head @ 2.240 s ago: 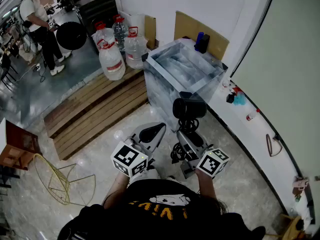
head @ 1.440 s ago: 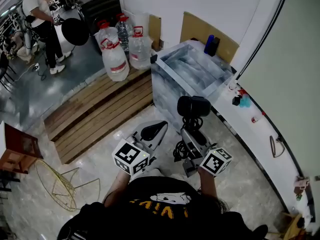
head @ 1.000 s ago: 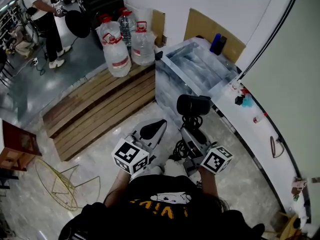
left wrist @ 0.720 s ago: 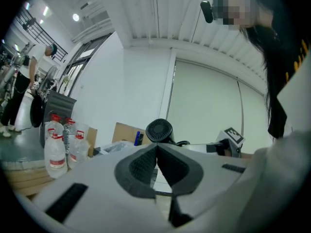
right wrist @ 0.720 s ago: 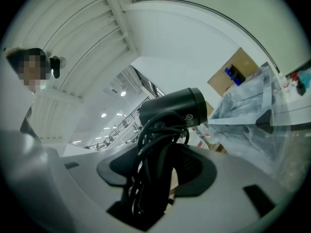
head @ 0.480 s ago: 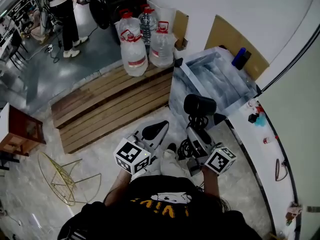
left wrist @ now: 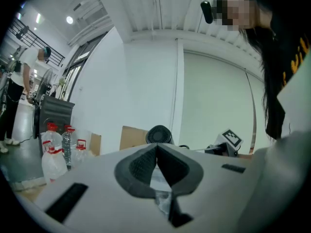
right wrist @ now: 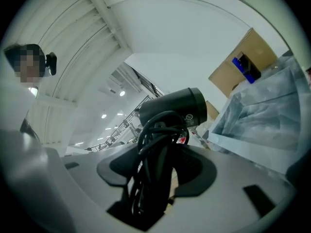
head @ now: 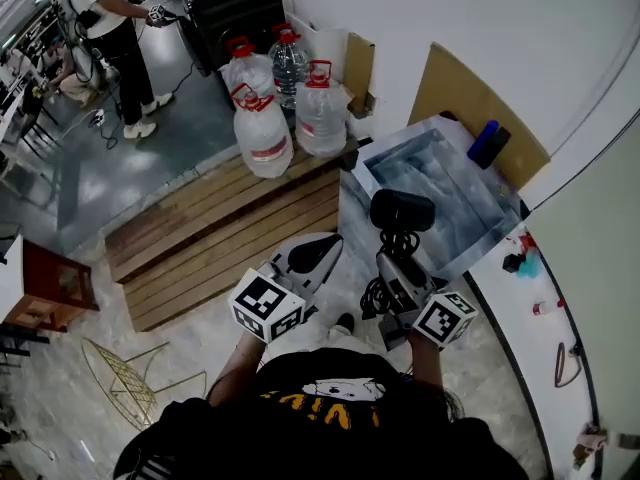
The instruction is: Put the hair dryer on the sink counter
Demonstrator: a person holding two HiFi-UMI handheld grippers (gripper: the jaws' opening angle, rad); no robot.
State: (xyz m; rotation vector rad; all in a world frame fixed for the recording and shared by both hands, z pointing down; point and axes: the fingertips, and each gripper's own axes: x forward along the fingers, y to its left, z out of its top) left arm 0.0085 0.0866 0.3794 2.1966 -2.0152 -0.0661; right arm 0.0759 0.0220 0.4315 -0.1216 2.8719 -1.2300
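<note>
Marble table ahead; right gripper clamps the stiff, probably top-heavy hair dryer by its cord-wrapped handle; left gripper closed, empty.

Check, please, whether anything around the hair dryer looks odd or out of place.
The hair dryer in the right gripper has its cord bunched in loose loops between the jaws. A yellow wire frame lies tilted on the floor.

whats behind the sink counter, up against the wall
A cardboard sheet leans on the wall behind the sink counter, with a blue bottle and a dark object in front. The counter covers the sheet's foot; the hair dryer hides part of the basin.
</note>
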